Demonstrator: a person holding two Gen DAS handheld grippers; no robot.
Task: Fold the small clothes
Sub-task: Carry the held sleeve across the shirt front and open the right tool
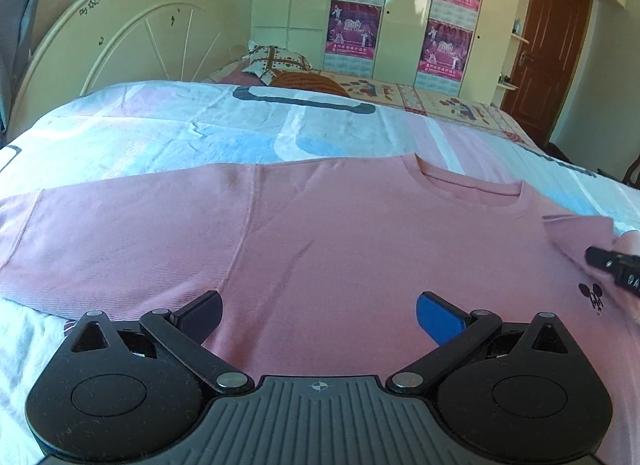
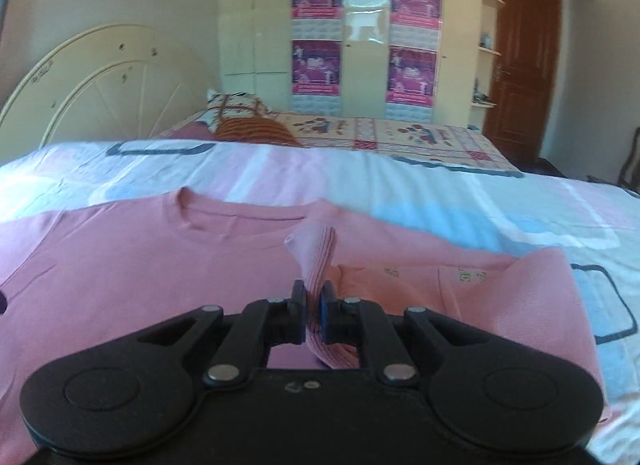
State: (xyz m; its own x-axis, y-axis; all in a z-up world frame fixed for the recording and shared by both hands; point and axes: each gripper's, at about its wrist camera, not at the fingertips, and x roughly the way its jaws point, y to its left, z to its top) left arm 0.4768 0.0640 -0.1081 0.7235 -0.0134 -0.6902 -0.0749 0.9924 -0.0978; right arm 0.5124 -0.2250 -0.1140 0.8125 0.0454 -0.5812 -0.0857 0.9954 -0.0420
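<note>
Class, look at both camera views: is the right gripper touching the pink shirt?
Touching. The right wrist view shows the right gripper with its fingers closed on a raised fold of the pink shirt, the cloth pinched between them.

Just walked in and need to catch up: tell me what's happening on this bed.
A person with two handheld grippers is folding a pink T-shirt spread flat on the bed. The right gripper is shut on the shirt's right sleeve cuff, lifting it over the body of the shirt. The left gripper is open above the lower part of the shirt, holding nothing.
</note>
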